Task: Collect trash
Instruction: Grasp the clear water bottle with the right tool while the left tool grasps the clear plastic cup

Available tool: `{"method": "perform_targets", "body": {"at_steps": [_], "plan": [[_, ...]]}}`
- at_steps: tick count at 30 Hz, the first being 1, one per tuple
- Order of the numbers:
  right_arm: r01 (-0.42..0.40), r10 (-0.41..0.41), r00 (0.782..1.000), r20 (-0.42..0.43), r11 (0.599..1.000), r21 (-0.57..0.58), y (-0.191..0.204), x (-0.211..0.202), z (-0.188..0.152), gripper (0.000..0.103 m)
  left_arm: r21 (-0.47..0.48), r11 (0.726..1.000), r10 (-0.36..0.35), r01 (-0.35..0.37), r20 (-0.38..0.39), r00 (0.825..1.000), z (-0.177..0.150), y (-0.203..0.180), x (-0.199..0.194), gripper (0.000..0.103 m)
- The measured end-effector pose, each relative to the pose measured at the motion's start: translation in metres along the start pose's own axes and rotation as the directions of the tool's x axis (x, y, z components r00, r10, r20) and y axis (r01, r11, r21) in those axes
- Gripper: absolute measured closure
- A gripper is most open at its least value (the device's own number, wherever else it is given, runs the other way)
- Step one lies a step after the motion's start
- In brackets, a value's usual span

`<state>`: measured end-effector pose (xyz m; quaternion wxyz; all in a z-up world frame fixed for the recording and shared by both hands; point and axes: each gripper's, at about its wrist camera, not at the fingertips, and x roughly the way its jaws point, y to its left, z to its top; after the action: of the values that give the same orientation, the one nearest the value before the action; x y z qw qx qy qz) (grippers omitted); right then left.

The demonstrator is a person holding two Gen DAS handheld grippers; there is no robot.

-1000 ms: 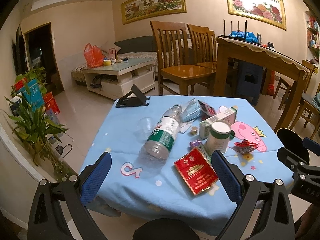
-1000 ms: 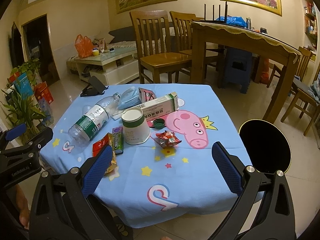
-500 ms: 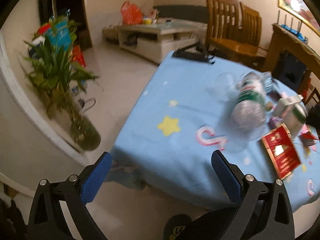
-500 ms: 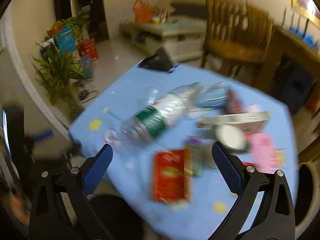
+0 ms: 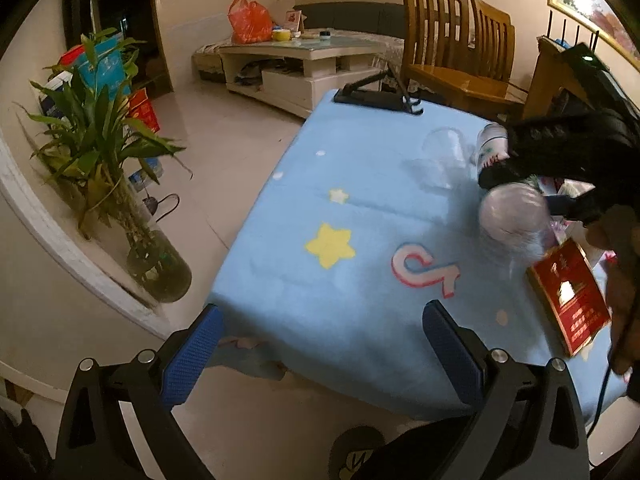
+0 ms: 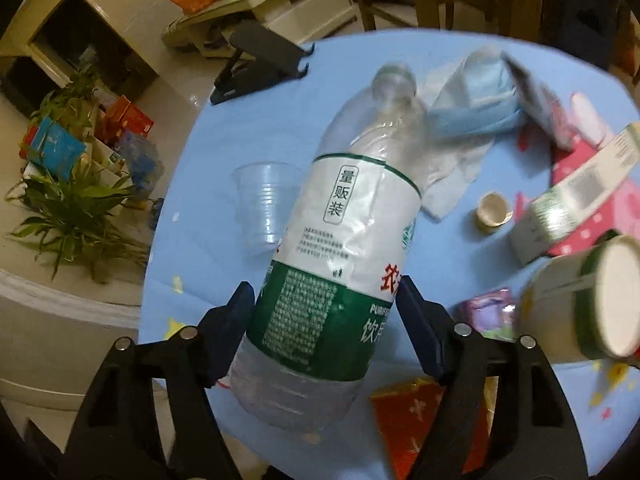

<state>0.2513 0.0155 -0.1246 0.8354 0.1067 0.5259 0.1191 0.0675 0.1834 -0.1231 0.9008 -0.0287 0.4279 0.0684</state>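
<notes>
A large clear plastic bottle (image 6: 352,208) with a green and white label lies on the blue tablecloth (image 5: 360,184). My right gripper (image 6: 323,288) straddles its lower body. The jaws are closing and both blue pads touch the label. From the left wrist view, the bottle (image 5: 512,216) shows base-on under the dark right gripper. Beside it lie a clear plastic cup (image 6: 262,208), a blue face mask (image 6: 476,100), a paper cup (image 6: 580,300), a carton (image 6: 576,200) and a red cigarette pack (image 5: 568,296). My left gripper (image 5: 320,314) hangs open and empty over the table's near edge.
A black phone stand (image 6: 256,60) sits at the table's far edge. A potted plant in a glass vase (image 5: 100,140) stands on a ledge to the left. Wooden chairs (image 5: 440,40) and a low white coffee table (image 5: 304,60) are beyond.
My right gripper swept in over the table and down onto the bottle, and its jaws narrowed around it. My left gripper swung left and lower toward the table's corner, then held still.
</notes>
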Motion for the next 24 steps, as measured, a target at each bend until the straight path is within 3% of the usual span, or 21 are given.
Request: {"method": "perform_targets", "body": {"at_steps": [7, 9, 14, 21, 22, 24], "plan": [[-0.048, 0.055, 0.988, 0.146, 0.998, -0.049, -0.03, -0.091, -0.004, 0.044, 0.027, 0.992, -0.121, 0.12, 0.026, 0.992, 0.051, -0.029, 0.016, 0.007], [-0.07, 0.075, 0.989, 0.128, 0.997, -0.043, -0.044, -0.101, -0.003, 0.044, 0.04, 0.99, -0.138, 0.137, 0.022, 0.99, 0.069, -0.044, 0.027, 0.007], [-0.02, 0.027, 0.996, 0.083, 0.996, -0.089, -0.057, -0.101, -0.004, 0.044, 0.073, 0.977, -0.199, 0.202, -0.043, 0.979, 0.106, -0.088, 0.07, 0.007], [0.032, -0.02, 0.998, 0.066, 0.982, -0.189, -0.057, -0.102, -0.003, 0.044, 0.126, 0.974, -0.17, 0.189, -0.146, 0.974, 0.119, -0.109, 0.117, 0.007], [0.028, -0.015, 0.998, 0.069, 0.981, -0.19, -0.058, -0.103, -0.003, 0.044, 0.129, 0.975, -0.162, 0.183, -0.155, 0.974, 0.119, -0.11, 0.121, 0.008], [0.012, 0.002, 0.998, 0.068, 0.982, -0.19, -0.059, -0.106, -0.002, 0.044, 0.129, 0.969, -0.189, 0.212, -0.169, 0.967, 0.12, -0.111, 0.128, 0.039]]}}
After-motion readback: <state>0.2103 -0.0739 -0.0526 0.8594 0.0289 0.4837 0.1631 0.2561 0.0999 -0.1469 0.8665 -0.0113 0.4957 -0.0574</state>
